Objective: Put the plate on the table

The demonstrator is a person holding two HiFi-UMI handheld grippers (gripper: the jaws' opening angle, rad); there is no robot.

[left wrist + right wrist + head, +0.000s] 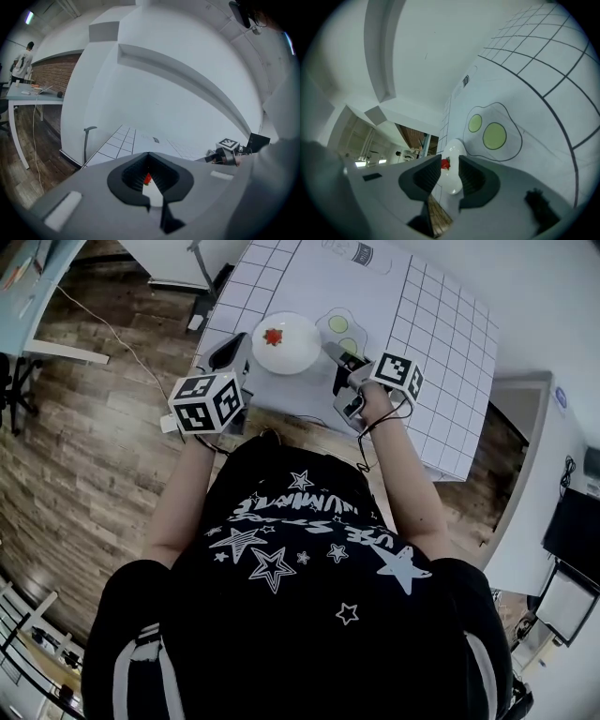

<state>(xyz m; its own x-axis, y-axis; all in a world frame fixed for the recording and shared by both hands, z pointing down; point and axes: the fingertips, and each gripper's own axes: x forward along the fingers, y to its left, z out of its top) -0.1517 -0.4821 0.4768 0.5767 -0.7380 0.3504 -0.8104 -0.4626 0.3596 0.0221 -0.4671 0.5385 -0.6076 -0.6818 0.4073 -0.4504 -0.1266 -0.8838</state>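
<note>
A white plate [286, 341] with a red mark in its middle is at the near left part of the gridded white table mat [427, 306]. My left gripper [240, 346] reaches the plate's left rim. In the left gripper view its jaws [148, 160] stand nearly together, with the plate [152, 188] pinched in the narrow gap. My right gripper [335, 352] is at the plate's right side, open. Its pads stand apart, and the plate [452, 183] shows between and beyond them without touching. Whether the plate rests fully on the mat I cannot tell.
A fried-egg drawing [342, 326] is printed on the mat just right of the plate. The table's front edge runs right under the grippers, with wooden floor [84, 456] below. A desk [28, 296] stands far left and a white cabinet [534, 474] at the right.
</note>
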